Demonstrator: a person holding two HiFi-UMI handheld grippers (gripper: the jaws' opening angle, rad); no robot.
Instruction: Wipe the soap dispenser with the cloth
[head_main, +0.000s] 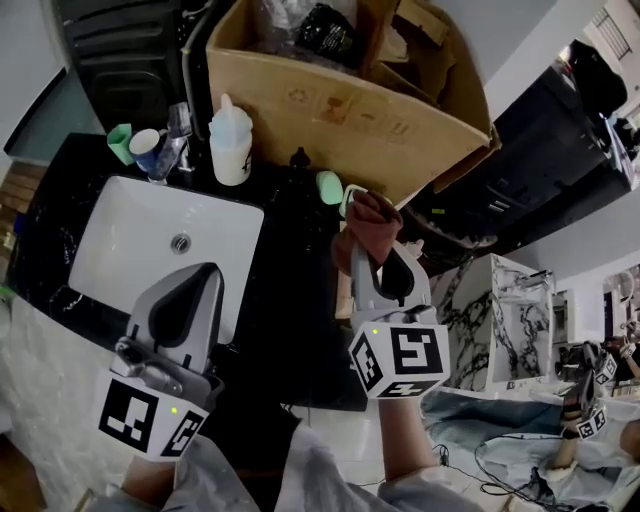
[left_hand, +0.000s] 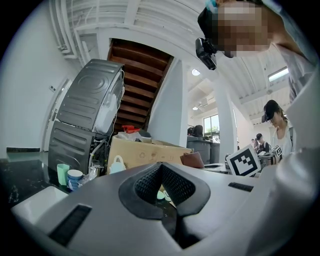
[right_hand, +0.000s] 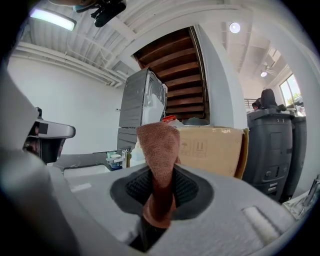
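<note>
1 cloth (right_hand: 157, 145) in R tool (right_hand: 159, 187), 1 dispenser (head_main: 230, 140)

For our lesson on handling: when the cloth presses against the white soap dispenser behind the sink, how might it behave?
The soap dispenser looks like light plastic, so it may slide on the glossy counter. Its squat body probably resists tipping, unless pushed near the spout.

Two grey moulded tools I steer: left gripper (head_main: 198, 280) at 7 o'clock, right gripper (head_main: 385, 262) at 5 o'clock. Black ribbed pads (left_hand: 147, 184), white marker cubes (head_main: 150, 418) (each with a green light), pale grey sleeves (head_main: 330, 485) at 6 o'clock.
</note>
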